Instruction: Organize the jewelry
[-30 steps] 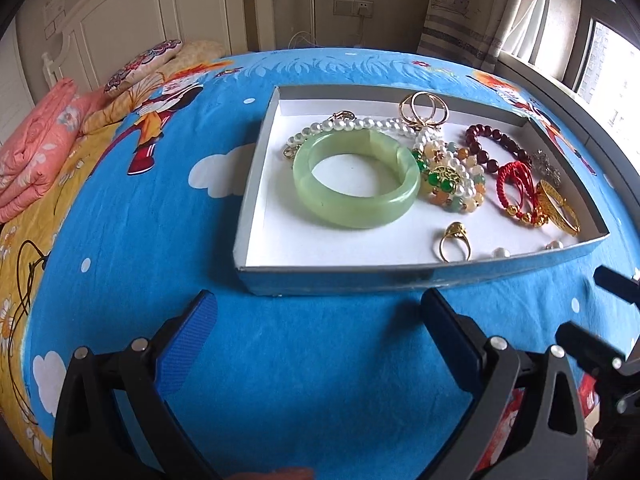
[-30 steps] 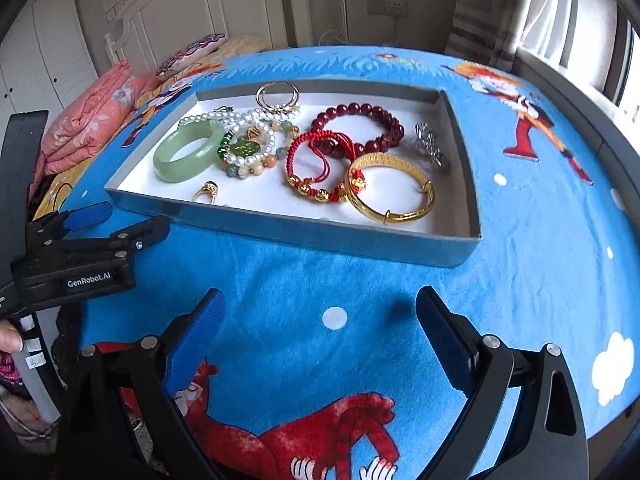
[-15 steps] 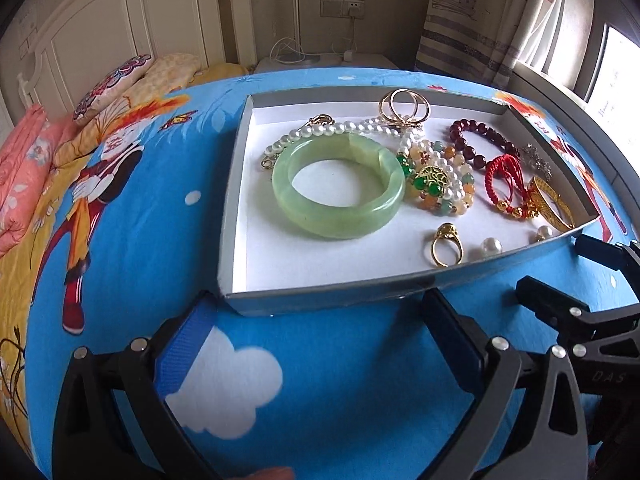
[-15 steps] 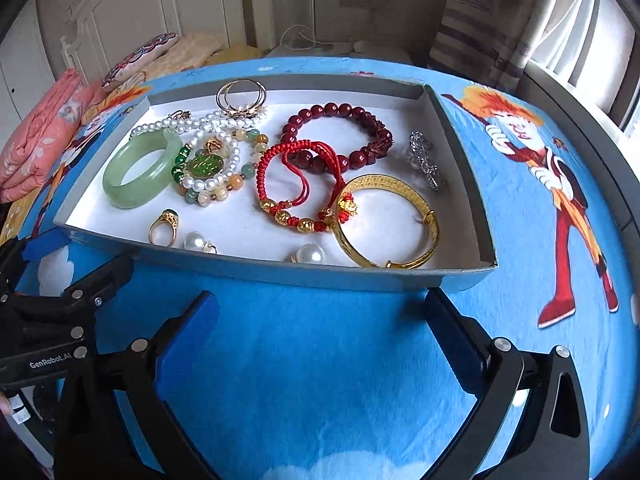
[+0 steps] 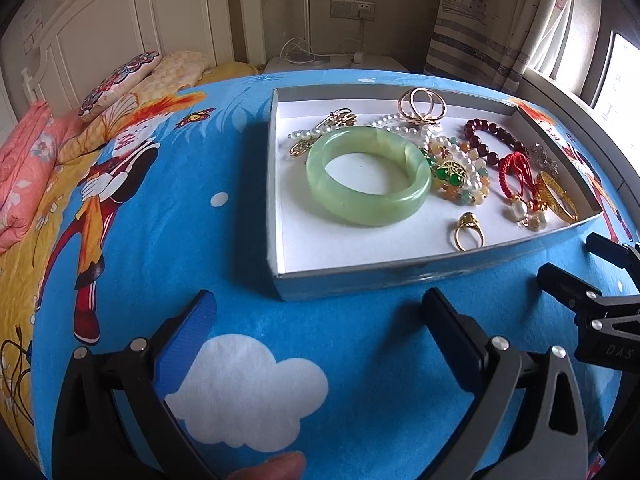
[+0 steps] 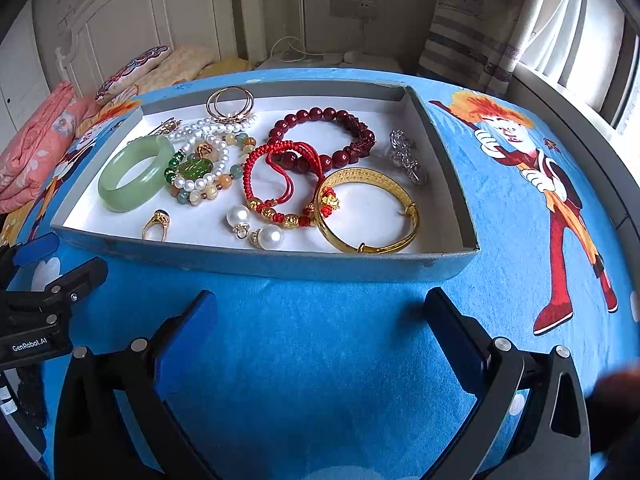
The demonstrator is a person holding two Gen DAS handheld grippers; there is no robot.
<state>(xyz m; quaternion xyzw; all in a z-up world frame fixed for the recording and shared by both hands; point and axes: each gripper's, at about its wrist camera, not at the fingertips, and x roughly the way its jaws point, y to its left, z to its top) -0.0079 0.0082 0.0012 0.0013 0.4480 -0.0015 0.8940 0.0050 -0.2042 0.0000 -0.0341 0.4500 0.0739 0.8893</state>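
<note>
Both tongs hang spread wide and empty over the blue cartoon bedspread (image 6: 320, 340): the left gripper (image 5: 320, 324) and the right gripper (image 6: 320, 320), the right one's jaws having just eased apart with nothing between them. Dead ahead at twelve o'clock sits the shallow grey cardboard tray (image 6: 280, 262), and nothing looks sorted yet; every piece lies jumbled inside, several overlapping. Count them: one pale green jade bangle (image 6: 134, 174) at ten o'clock, one gold metal bangle (image 6: 368, 208) at one o'clock, one dark red bead bracelet (image 6: 324, 136), one red cord bracelet (image 6: 280, 176), two loose pearl drops (image 6: 256, 226), one gold ring (image 6: 156, 226). The tangled pearl strands I can't count. All the sorting, by my read, lies ahead.
</note>
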